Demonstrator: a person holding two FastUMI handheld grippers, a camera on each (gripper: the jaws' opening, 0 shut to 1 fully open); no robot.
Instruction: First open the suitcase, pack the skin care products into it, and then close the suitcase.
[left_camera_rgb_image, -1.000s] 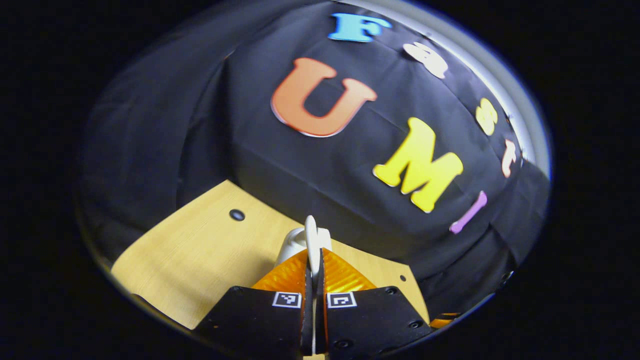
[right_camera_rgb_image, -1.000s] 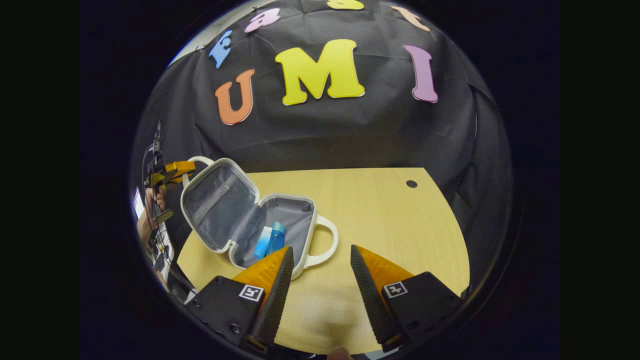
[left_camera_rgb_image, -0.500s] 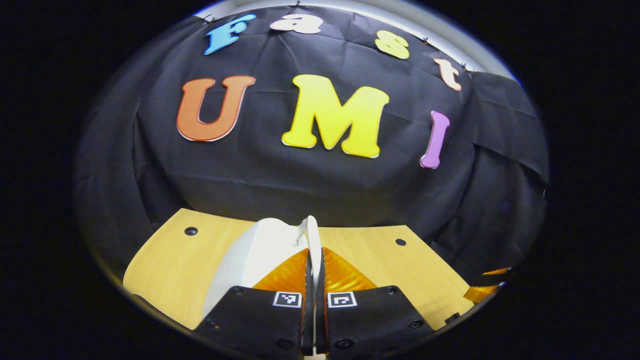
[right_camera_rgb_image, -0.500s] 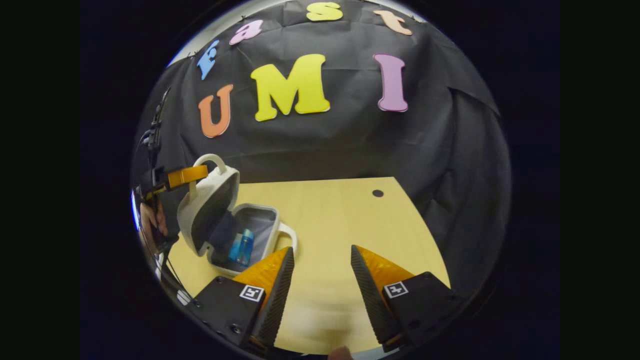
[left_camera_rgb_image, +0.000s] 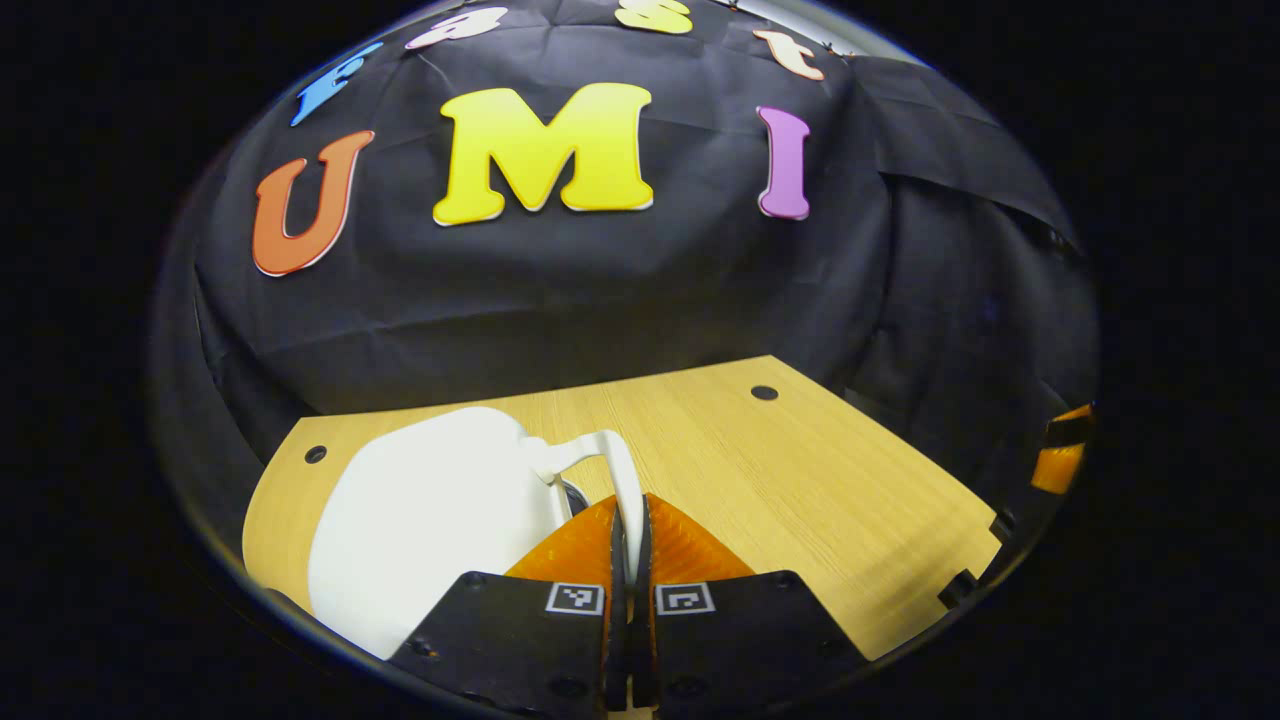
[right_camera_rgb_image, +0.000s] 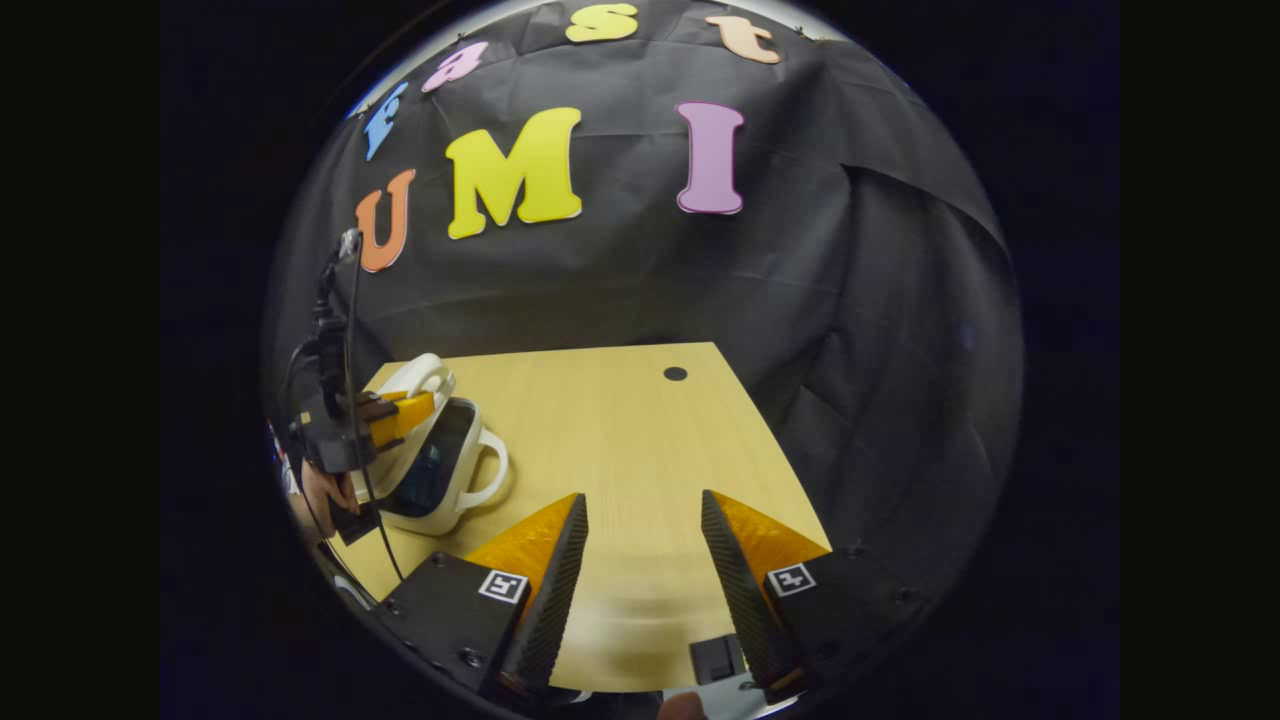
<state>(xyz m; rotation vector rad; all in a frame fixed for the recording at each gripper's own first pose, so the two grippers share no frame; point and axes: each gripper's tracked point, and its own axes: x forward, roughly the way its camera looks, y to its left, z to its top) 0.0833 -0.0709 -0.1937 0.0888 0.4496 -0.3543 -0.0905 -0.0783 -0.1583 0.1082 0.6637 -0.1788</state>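
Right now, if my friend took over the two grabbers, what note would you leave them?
Left gripper: shut on the lid handle of the white suitcase, lid lowered almost onto the base, a gap open.
Right gripper: open, holding nothing, over the wooden table.
Suitcase sits at the table's left side in the right gripper view; something blue shows through the gap.
Done: case opened and packed, judging by that.
Left: press the lid fully shut, let go of the handle.
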